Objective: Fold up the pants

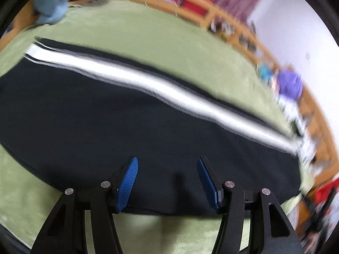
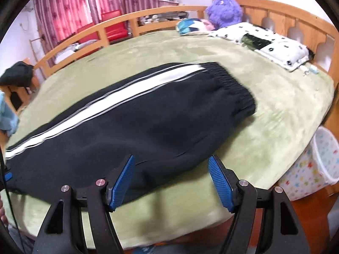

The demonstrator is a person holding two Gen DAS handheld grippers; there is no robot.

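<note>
A: Pants [image 2: 135, 116] are what I see first. Where do they lie?

B: They lie flat on the green bed cover [image 2: 275, 110], folded along their length, so one leg is on top of the other. They are black with a white stripe [image 2: 118, 99] along the side. The elastic waistband [image 2: 235, 86] points toward the pillow [image 2: 273, 44], and the leg ends go to the left edge of the right wrist view.

A: And the claws?

B: The left claw [image 1: 167, 180] is spread open, with nothing between its blue pads [image 1: 127, 184]. It hangs above the near edge of the pants [image 1: 127, 131]; I cannot tell if it touches the cloth. The right claw [image 2: 171, 182] is also open and holds nothing. Its left pad is over the black cloth, and its right pad is over the bare cover just beside the pants.

A: Are there containers?

B: One, a white plastic basket [image 2: 315, 160] with coloured stars, on the floor beside the bed at the right. Its inside is not clear enough to tell what it holds.

A: What else is around?

B: A purple plush toy [image 2: 224, 10] is by the wooden headboard [image 2: 296, 19]. A wooden rail [image 2: 89, 33] runs behind the bed, with red chairs [image 2: 110, 23] and pink curtains [image 2: 70, 4] beyond it. The left wrist view is blurred.
</note>
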